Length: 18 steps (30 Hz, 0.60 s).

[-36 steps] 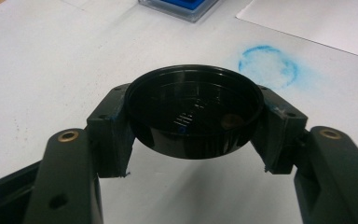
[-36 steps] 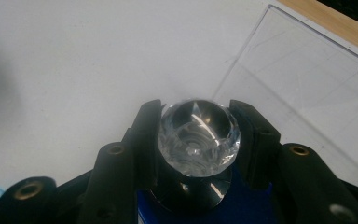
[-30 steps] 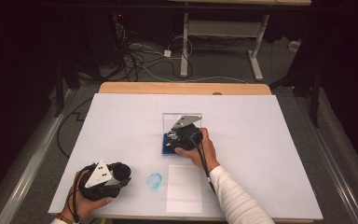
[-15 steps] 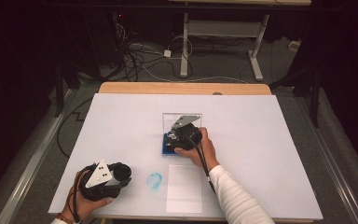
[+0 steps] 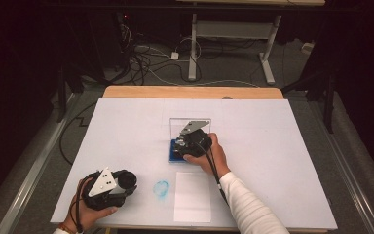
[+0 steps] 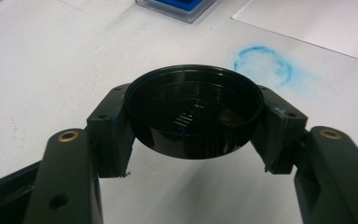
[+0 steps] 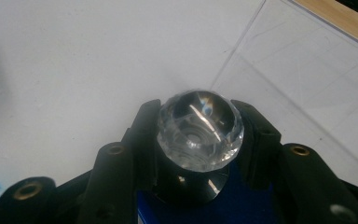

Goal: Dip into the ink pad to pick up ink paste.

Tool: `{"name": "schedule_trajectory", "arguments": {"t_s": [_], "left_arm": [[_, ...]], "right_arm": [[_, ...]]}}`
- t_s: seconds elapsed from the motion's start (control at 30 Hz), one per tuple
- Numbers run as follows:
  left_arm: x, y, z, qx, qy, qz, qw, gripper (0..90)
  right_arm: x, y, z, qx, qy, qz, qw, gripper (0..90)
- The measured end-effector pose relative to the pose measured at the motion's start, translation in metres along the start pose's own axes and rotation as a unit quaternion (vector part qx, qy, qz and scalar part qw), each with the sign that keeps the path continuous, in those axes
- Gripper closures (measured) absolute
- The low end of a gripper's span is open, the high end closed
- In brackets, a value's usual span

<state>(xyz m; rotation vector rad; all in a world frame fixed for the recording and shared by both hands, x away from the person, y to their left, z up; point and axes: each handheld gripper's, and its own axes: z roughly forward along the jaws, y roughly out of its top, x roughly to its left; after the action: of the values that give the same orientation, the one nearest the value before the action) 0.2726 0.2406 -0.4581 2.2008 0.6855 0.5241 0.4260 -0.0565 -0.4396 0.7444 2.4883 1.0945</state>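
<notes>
Near the counter's (image 5: pixel 126 126) front edge, a round black plastic lid (image 6: pixel 194 111) is clamped by the left hand-held gripper (image 6: pixel 193 140); at centre, a faceted clear-knobbed stamp (image 7: pixel 199 128) is gripped by the right hand-held gripper (image 7: pixel 200 135) over a blue ink pad (image 5: pixel 174 155).

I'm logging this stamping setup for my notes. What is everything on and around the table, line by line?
Stamp: one, clear faceted knob on black body, held over the ink pad.
Ink pad: one, blue, mid-table, clear lid raised behind it.
Cap: one, black, round, held at the near left.
Ink mark: one, blue ring, printed on the table cover.
Paper sheet: one, white, near edge.
Table: one, white cover, wooden rim.
Cables: several, floor behind.
Left gripper: black, shut on cap.
Right gripper: black, shut on stamp.
</notes>
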Motion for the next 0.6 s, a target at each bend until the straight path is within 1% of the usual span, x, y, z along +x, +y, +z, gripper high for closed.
{"name": "schedule_trajectory", "arguments": {"t_s": [0.1, 0.2, 0.27, 0.3, 0.33, 0.4, 0.47, 0.5, 0.53, 0.6], "left_arm": [[0.0, 0.0, -0.001, 0.0, 0.001, 0.001, 1.0, 36.4], [0.001, 0.001, -0.003, -0.005, 0.002, -0.002, 1.0, 36.4], [0.001, 0.001, -0.004, -0.006, 0.002, -0.003, 1.0, 36.4], [0.001, 0.001, -0.003, -0.005, 0.003, -0.002, 1.0, 36.4], [0.001, 0.001, -0.003, -0.005, 0.003, -0.002, 1.0, 36.4], [0.001, 0.001, -0.003, -0.004, 0.003, -0.003, 1.0, 36.4], [0.002, 0.001, -0.002, -0.002, 0.003, -0.001, 1.0, 36.4], [0.002, 0.001, -0.002, -0.002, 0.003, -0.001, 1.0, 36.4], [0.001, 0.001, -0.002, -0.001, 0.003, -0.001, 1.0, 36.4], [0.001, 0.001, -0.001, -0.002, 0.001, -0.001, 1.0, 36.4]], "right_arm": [[-0.001, 0.002, 0.0, 0.005, -0.001, -0.002, 1.0, 56.7], [0.0, 0.004, -0.002, 0.012, -0.003, -0.003, 0.9999, 56.8], [-0.001, 0.004, -0.003, 0.013, -0.004, -0.001, 0.9999, 56.8], [-0.002, 0.004, -0.004, 0.012, -0.003, 0.004, 0.9999, 56.8], [-0.003, 0.004, -0.005, 0.011, -0.008, 0.002, 0.9999, 56.8], [-0.005, 0.005, -0.01, 0.004, -0.01, 0.008, 0.9999, 56.8], [-0.006, 0.007, -0.015, -0.002, -0.011, 0.008, 0.9999, 56.8], [-0.007, 0.008, -0.018, -0.007, -0.011, 0.002, 0.9999, 56.8], [-0.007, 0.01, -0.021, -0.009, -0.012, 0.004, 0.9999, 56.8], [-0.007, 0.015, -0.03, -0.018, -0.014, 0.001, 0.9997, 56.8]]}}
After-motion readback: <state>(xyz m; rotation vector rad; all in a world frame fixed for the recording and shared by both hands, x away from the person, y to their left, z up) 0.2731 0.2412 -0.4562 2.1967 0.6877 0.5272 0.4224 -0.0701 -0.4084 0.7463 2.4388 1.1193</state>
